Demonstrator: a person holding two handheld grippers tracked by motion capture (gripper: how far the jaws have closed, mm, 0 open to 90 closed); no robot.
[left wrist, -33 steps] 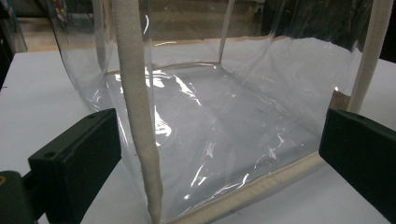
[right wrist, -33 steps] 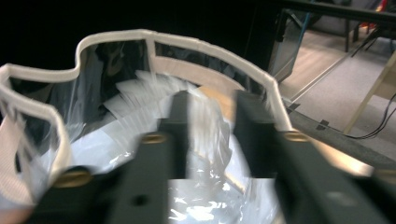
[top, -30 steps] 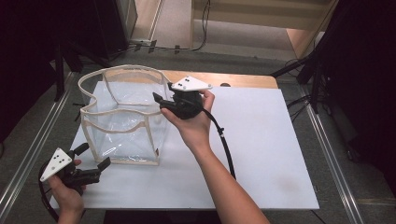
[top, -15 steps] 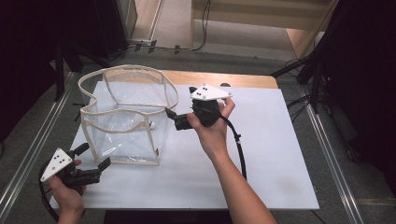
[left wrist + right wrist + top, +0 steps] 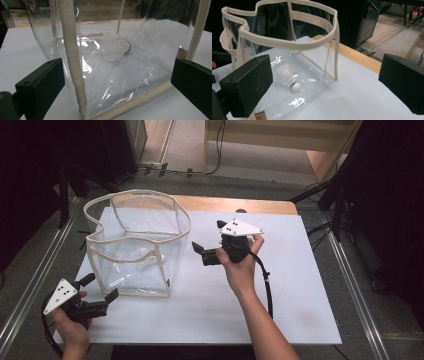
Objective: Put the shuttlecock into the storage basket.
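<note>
Jaws of both grippers apart, empty; shuttlecock [image 5: 287, 77] inside clear bag [image 5: 135, 240], beyond them.

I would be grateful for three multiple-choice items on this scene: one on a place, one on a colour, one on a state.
1. Where does the shuttlecock lie?
A. between the right gripper's jaws
B. on the floor of the clear bag
C. on the wooden table edge

2. What colour is the trim of the clear bag?
A. cream
B. red
C. blue

3. How does the right gripper stand?
A. shut on the bag's rim
B. shut on the shuttlecock
C. open, holding nothing

Key: 1 B, both gripper views show it lying inside on the bag's floor. 2 A, the rim and seams are cream. 3 C, the jaws stand wide apart beside the bag, touching nothing.
</note>
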